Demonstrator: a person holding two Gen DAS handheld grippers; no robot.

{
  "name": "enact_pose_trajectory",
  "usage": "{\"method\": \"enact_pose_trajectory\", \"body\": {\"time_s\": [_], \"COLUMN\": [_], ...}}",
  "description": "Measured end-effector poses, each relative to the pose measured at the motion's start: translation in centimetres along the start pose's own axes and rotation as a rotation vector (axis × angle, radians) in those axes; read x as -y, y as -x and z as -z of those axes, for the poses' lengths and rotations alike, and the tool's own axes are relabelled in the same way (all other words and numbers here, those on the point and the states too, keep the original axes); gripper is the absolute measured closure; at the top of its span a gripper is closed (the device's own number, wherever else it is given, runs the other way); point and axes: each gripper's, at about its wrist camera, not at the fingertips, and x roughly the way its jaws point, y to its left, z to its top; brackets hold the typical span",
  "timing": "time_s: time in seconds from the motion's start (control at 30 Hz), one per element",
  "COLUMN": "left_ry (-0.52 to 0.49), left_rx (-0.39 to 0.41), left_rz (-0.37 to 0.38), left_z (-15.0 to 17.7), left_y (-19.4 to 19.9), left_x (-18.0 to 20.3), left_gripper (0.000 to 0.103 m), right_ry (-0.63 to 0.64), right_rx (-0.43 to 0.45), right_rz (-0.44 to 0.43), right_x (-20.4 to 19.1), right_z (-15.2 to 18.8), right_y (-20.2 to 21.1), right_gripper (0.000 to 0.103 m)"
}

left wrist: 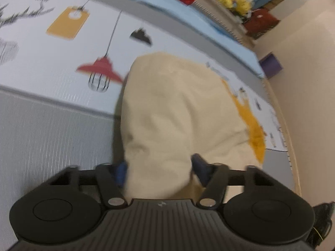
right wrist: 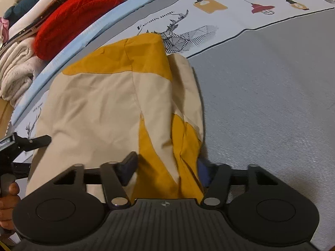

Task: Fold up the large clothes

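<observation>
A bed is carrying everything, its grey and white sheet showing printed lamps and a stag. A cream and mustard garment is lying bunched on the sheet. Beyond the garment, a red knit is sitting beside a fluffy cream blanket.

Jacket: smooth matt woven cloth, cream and mustard. Bedsheet: fine-ribbed matt fabric. Upper left: red knit, fuzzy. Gripper body: ribbed matt black plastic.
</observation>
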Motion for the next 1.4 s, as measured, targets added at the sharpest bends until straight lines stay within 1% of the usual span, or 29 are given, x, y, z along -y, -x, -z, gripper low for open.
{"method": "enact_pose_trajectory", "body": {"time_s": [0.03,0.1,0.17,0.23,0.3,0.37,0.4,0.47,0.5,0.57,0.6,0.67,0.7,0.73,0.77,0.8,0.83,0.87,0.9,0.93,1.0,1.03,1.07,1.13,1.17,1.2,1.23,1.3,1.4], "left_ry": [-0.008,-0.02,-0.034,-0.024,-0.001,0.021,0.039,0.086,0.093,0.058,0.038,-0.015,-0.057,-0.12,-0.188,-0.26,-0.324,-0.364,-0.384,-0.38,-0.322,-0.279,-0.242,-0.159,-0.112,-0.067,-0.024,-0.049,-0.12], "left_rx": [0.013,0.033,0.061,0.092,0.124,0.147,0.156,0.16,0.162,0.184,0.186,0.162,0.136,0.098,0.056,-0.003,-0.087,-0.13,-0.128,-0.099,-0.053,-0.047,-0.061,-0.14,-0.168,-0.183,-0.192,-0.173,-0.158], "left_rz": [0.011,0.018,0.015,0.008,-0.003,-0.031,-0.052,-0.113,-0.143,-0.177,-0.167,-0.093,-0.054,-0.037,-0.057,-0.102,-0.169,-0.217,-0.25,-0.258,-0.255,-0.252,-0.247,-0.241,-0.226,-0.184,-0.132,-0.161,-0.191], "left_z": [-0.4,-1.2,-2.0,-3.1,-4.2,-5.4,-6.0,-6.8,-7.0,-7.4,-7.4,-6.8,-6.1,-5.3,-4.2,-3.0,-1.4,0.1,1.1,1.5,1.8,2.0,2.5,3.8,4.2,4.6,4.9,5.3,6.1], "left_y": [0.3,1.0,1.7,2.7,3.6,4.5,4.8,5.4,5.9,7.5,8.4,9.9,10.4,10.7,10.5,9.8,8.7,8.0,8.0,8.8,10.5,11.4,11.5,11.1,10.7,10.5,10.4,9.9,9.8], "left_x": [0.0,-0.1,-0.3,-1.0,-1.9,-2.9,-3.4,-4.5,-5.1,-5.1,-4.7,-3.6,-3.0,-2.3,-1.6,-1.1,-0.9,-0.9,-0.9,-0.9,-1.1,-1.6,-2.0,-3.5,-4.2,-4.3,-4.2,-2.8,0.0], "left_gripper": [0.049,0.051,0.052,0.052,0.052,0.05,0.046,0.044,0.045,0.045,0.044,0.044,0.044,0.044,0.044,0.044,0.04,0.035,0.031,0.028,0.026,0.025,0.025,0.025,0.027,0.039,0.043,0.043,0.043], "right_ry": [0.001,0.009,0.018,0.013,0.006,0.012,0.018,0.042,0.059,0.091,0.102,0.113,0.118,0.119,0.119,0.125,0.137,0.155,0.186,0.223,0.285,0.308,0.323,0.339,0.343,0.34,0.33,0.307,0.293], "right_rx": [0.003,0.01,0.026,0.041,0.054,0.063,0.067,0.064,0.059,0.038,0.022,-0.002,-0.008,-0.006,-0.001,0.003,0.006,0.008,0.015,0.029,0.09,0.135,0.183,0.271,0.318,0.37,0.422,0.503,0.57], "right_rz": [0.001,0.003,0.004,-0.012,-0.041,-0.069,-0.084,-0.097,-0.089,-0.058,-0.04,-0.006,0.013,0.027,0.041,0.049,0.053,0.061,0.076,0.096,0.129,0.129,0.116,0.079,0.059,0.038,0.017,-0.023,-0.057], "right_x": [-0.4,-1.3,-2.3,-3.2,-4.1,-5.3,-6.0,-7.3,-7.9,-8.4,-8.5,-8.2,-8.1,-7.9,-7.8,-7.7,-7.6,-7.6,-7.7,-7.9,-8.3,-8.5,-8.7,-8.8,-8.8,-8.7,-8.5,-7.9,-6.9], "right_z": [-0.1,-0.3,-0.7,-1.2,-1.8,-2.5,-2.7,-3.0,-2.9,-2.7,-2.5,-2.4,-2.4,-2.3,-2.2,-2.2,-2.0,-1.7,-1.4,-1.0,-0.3,0.1,0.4,1.2,1.8,2.6,3.5,5.4,8.5], "right_y": [-0.3,-0.8,-1.3,-2.0,-2.9,-3.8,-4.3,-5.2,-5.5,-5.9,-6.0,-6.0,-5.9,-5.5,-5.2,-4.7,-4.2,-3.8,-3.3,-2.5,-0.2,1.4,3.2,6.8,8.8,10.9,13.1,16.7,20.8], "right_gripper": [0.053,0.057,0.059,0.061,0.067,0.069,0.069,0.069,0.07,0.07,0.07,0.071,0.073,0.073,0.076,0.077,0.077,0.077,0.077,0.077,0.077,0.077,0.076,0.067,0.058,0.05,0.046,0.034,0.032]}}
